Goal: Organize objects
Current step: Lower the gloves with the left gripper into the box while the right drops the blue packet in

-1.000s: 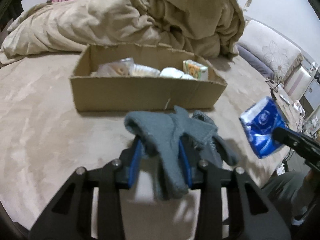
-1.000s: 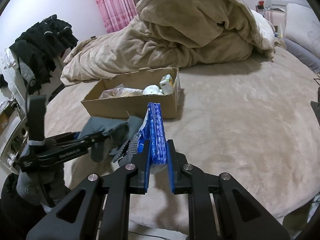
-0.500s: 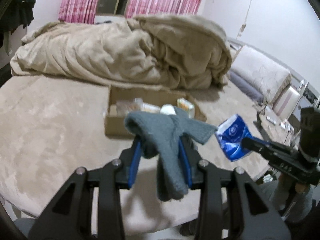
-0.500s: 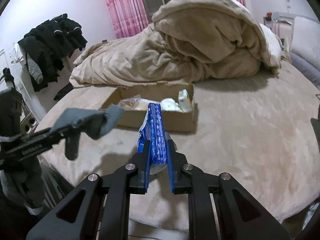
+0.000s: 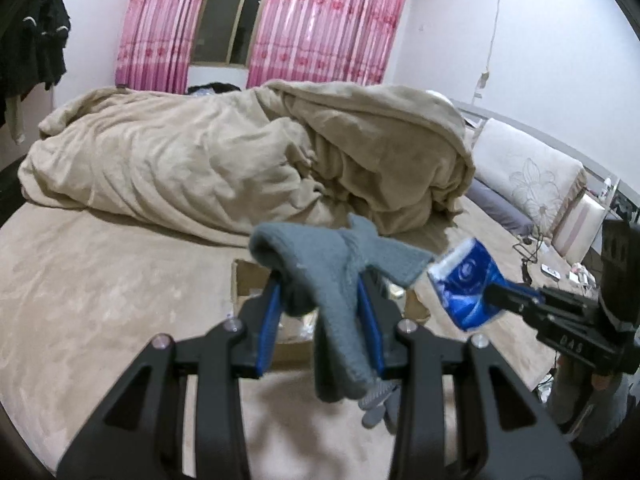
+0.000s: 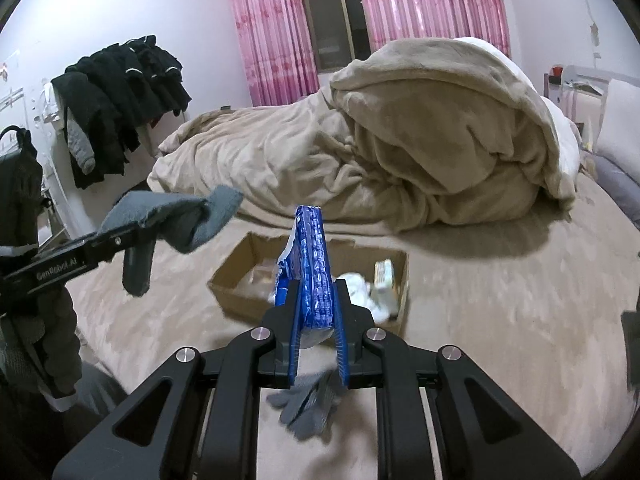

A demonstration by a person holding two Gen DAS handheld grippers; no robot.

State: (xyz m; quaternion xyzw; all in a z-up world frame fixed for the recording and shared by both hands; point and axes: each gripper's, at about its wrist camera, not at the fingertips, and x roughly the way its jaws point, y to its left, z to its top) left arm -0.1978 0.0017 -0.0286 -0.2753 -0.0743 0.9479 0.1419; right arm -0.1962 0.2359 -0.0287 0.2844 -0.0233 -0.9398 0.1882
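Observation:
My left gripper (image 5: 320,292) is shut on a grey knitted sock (image 5: 336,272) that drapes over and between its blue pads, lifted well above the bed. My right gripper (image 6: 314,300) is shut on a blue tissue packet (image 6: 312,264) held upright on edge. Each gripper shows in the other's view: the sock (image 6: 176,216) at the left, the packet (image 5: 466,284) at the right. An open cardboard box (image 6: 240,264) lies on the bed below and ahead, with a white bundle (image 6: 360,284) and a small carton (image 6: 386,276) inside. A grey glove (image 6: 308,404) lies on the bed under my right gripper.
A heaped beige blanket (image 6: 400,140) fills the back of the bed. Pillows (image 5: 528,176) sit at the right. Dark clothes (image 6: 120,92) hang on a rack at the left. Pink curtains (image 5: 312,20) frame a window. A person's gloved hand (image 6: 28,332) holds the left gripper.
Both grippers have risen and drawn back with the sock and the packet still held. The box now looks smaller and lower, and the curtains and window have come into view.

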